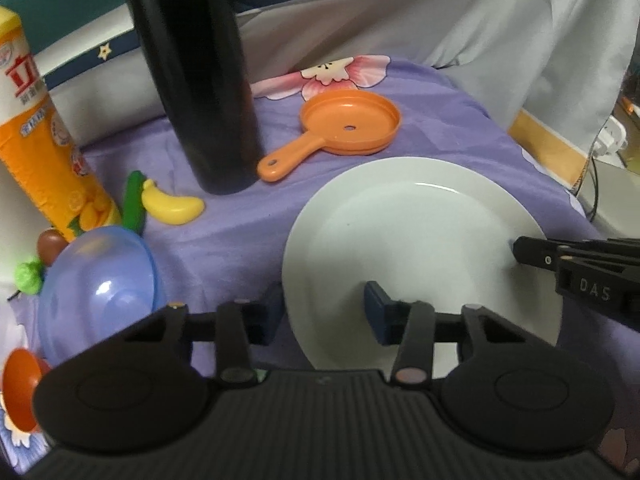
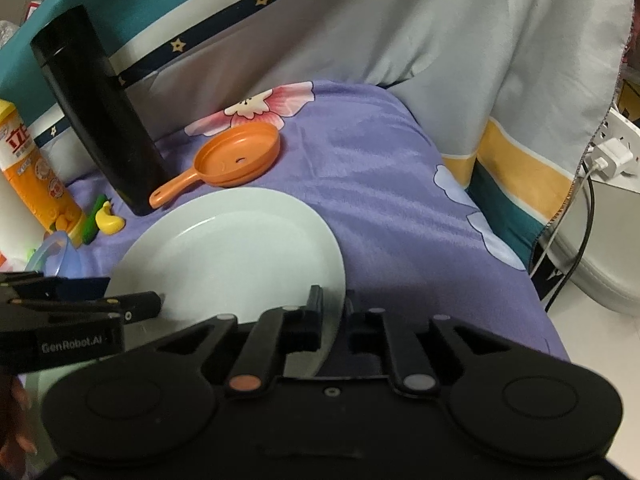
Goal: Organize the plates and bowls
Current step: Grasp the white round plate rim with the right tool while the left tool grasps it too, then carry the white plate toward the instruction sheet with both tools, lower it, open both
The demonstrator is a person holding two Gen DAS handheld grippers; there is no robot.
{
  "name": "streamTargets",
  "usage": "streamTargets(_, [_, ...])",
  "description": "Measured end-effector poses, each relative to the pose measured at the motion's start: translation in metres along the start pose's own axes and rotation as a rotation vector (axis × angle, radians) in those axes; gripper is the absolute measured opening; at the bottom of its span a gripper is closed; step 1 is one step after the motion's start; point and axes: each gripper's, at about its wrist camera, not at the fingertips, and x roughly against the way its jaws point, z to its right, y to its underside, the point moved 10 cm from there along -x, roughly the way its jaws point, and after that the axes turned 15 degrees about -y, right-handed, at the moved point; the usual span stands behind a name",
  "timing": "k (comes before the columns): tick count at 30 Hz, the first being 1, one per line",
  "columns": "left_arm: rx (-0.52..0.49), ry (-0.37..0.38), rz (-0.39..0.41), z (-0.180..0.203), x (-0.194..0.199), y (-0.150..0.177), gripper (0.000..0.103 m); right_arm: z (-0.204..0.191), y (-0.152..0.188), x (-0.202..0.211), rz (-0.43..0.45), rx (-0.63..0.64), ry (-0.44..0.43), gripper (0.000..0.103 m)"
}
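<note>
Here, from the left wrist camera, we start at the far left edge, where an orange and white bottle [image 1: 40,136] stands with red Chinese characters on its label; the print is cut off by the frame and too blurred for us to read. Below it, a blue bowl [image 1: 100,284] lies tipped on its side, its opening facing us, on the purple cloth [image 1: 240,240]. A small orange-red cup [image 1: 22,388] at the bottom left corner is only partly in view. Near the bottle lie a yellow toy banana [image 1: 172,206] and a green toy piece [image 1: 134,200] partly hidden behind it. A tall black flask [image 1: 196,76] stands upright further back, its top cut off. Just right of it sits an orange toy pan [image 1: 340,128].

The white plate [image 1: 412,256] rests on the cloth at centre right. The left gripper [image 1: 326,308] is spread wide, one finger outside the plate's left rim and the blue-padded one over the plate's surface; we cannot tell whether either pad touches it. The right gripper [image 2: 332,316] comes in at the plate's right edge, and its side reads "DAS" before the letters run out of frame.

From the right wrist camera, the other tool's body reads "GenRobot.AI". The right gripper's fingers sit narrow, straddling the plate's near right rim; whether they actually clamp it is hidden. A white plug and cable [image 2: 600,160] show at the far right.
</note>
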Motion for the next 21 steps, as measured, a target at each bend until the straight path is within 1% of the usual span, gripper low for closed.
streamTargets(2, [-0.001, -0.017, -0.002, 0.0, 0.002, 0.001, 0.042, -0.003, 0.0, 0.0, -0.003, 0.0, 0.016, 0.013])
streamTargets(6, [0.02, -0.015, -0.009, -0.007, 0.014, 0.004, 0.041, -0.012, -0.001, 0.011, 0.008, 0.0, 0.017, 0.013])
streamTargets(13, [0.052, -0.024, 0.013, -0.032, 0.053, 0.013, 0.041, -0.043, -0.003, 0.043, 0.013, 0.023, 0.009, 0.013])
streamTargets(17, [0.072, -0.041, 0.008, -0.058, 0.078, 0.032, 0.041, -0.072, 0.007, 0.062, -0.004, 0.035, -0.012, 0.013])
streamTargets(21, [0.101, -0.068, -0.002, -0.093, 0.101, 0.06, 0.041, -0.109, 0.024, 0.074, -0.035, 0.065, -0.045, 0.013])
